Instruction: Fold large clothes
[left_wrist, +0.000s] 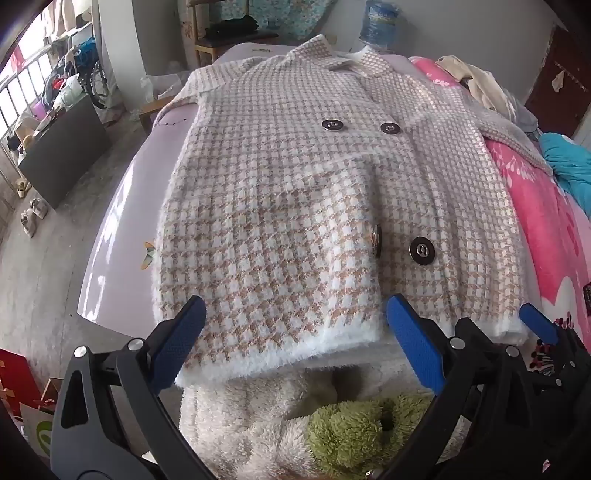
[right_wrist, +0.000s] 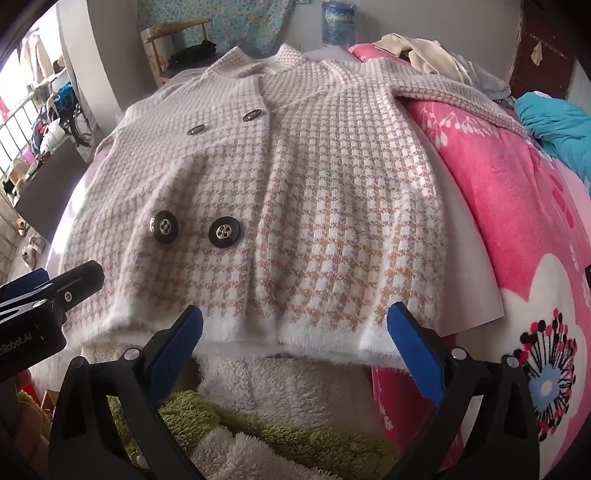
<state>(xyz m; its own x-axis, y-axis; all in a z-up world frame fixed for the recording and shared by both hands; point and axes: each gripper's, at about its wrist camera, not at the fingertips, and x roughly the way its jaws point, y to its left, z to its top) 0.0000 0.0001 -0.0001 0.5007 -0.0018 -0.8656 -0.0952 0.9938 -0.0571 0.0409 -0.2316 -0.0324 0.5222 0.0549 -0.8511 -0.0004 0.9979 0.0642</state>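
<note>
A beige and white houndstooth knit coat (left_wrist: 288, 192) with large dark buttons lies spread face up on the bed, collar far, white fuzzy hem near; it also shows in the right wrist view (right_wrist: 295, 206). Its left sleeve is folded across the front. Its other sleeve (right_wrist: 461, 96) stretches out over the pink blanket. My left gripper (left_wrist: 295, 343) is open, fingers either side of the hem's left part. My right gripper (right_wrist: 295, 347) is open at the hem's right part. Its blue fingertip (left_wrist: 537, 325) shows at the right of the left wrist view.
A pink floral blanket (right_wrist: 517, 206) covers the bed's right side, with a teal cloth (right_wrist: 557, 125) and a pile of clothes (right_wrist: 436, 55) beyond. A fluffy white and green garment (left_wrist: 332, 424) lies below the hem. Floor, a chair (left_wrist: 221, 40) and clutter are at left.
</note>
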